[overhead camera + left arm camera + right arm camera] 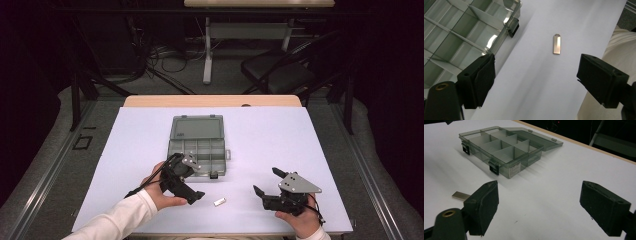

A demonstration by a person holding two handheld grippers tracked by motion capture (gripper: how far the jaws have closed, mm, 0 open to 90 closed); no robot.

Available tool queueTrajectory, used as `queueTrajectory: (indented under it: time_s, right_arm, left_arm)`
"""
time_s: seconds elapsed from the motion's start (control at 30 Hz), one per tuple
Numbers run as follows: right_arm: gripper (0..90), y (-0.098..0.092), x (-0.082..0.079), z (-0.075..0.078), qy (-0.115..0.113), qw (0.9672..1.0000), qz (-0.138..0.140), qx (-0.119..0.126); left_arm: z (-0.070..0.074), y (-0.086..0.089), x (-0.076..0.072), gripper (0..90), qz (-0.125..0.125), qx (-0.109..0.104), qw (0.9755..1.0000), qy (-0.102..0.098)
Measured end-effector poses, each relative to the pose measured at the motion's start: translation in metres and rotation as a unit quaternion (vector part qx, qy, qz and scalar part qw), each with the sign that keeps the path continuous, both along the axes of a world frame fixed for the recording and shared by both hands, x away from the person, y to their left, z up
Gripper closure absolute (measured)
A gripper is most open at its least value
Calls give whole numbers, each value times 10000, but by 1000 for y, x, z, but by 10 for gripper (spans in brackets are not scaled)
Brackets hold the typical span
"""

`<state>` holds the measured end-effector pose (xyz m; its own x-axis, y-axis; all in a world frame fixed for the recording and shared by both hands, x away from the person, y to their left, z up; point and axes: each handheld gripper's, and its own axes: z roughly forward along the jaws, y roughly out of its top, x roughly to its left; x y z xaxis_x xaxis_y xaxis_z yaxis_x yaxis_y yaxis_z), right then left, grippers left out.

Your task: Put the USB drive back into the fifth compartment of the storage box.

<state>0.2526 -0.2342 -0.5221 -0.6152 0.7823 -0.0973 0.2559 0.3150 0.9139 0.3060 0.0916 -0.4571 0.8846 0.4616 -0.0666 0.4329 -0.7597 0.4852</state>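
A small flat silver metal piece (219, 202) lies on the white table top (300, 140) near the front edge, between my two grippers. An open grey see-through compartment box (197, 147) sits at the table's middle with its lid laid back. My left gripper (197, 182) hovers by the box's front edge, open and holding nothing. In the left gripper view, the metal piece (557, 44) lies ahead of the left gripper (536, 65), with the box (461, 30) to the left. My right gripper (267, 181) is open and holds nothing; the right gripper (539, 195) faces the box (499, 150), and the metal piece (460, 195) peeks out beside its left jaw.
The box's two black latches (494, 168) hang at its front wall. A person's white sleeve (619, 50) is at the right of the left gripper view. Beyond the table stand a black chair (280, 70), another table's leg (207, 50) and floor cables (170, 62).
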Motion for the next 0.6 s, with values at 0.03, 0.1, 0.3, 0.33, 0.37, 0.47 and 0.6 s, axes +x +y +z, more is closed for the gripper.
queueTrajectory:
  time_s: [0.03, 0.1, 0.3, 0.33, 0.37, 0.47, 0.6]
  right_arm:
    - [155, 0, 0, 0, -3, 10000, 3, -4]
    - [155, 0, 0, 0, -2, 10000, 5, -11]
    - [155, 0, 0, 0, 1, 10000, 4, -15]
    - [154, 0, 0, 0, -3, 10000, 7, -17]
    - [155, 0, 0, 0, -3, 10000, 9, -20]
    - [155, 0, 0, 0, -3, 10000, 5, -27]
    - [155, 0, 0, 0, -6, 10000, 8, -32]
  left_arm:
    - [0, -1, 1, 150, 3, 0, 10000, 8]
    - [0, -2, 1, 150, -12, 18, 10000, 16]
    - [0, -6, 3, 150, -20, 70, 10000, 22]
    - [0, -7, 4, 150, -31, 70, 10000, 30]
    - [0, -8, 4, 150, -43, 66, 10000, 27]
    - [0, -10, 5, 151, -36, 87, 10000, 24]
    - [-3, -13, 7, 156, -37, 147, 9999, 39]
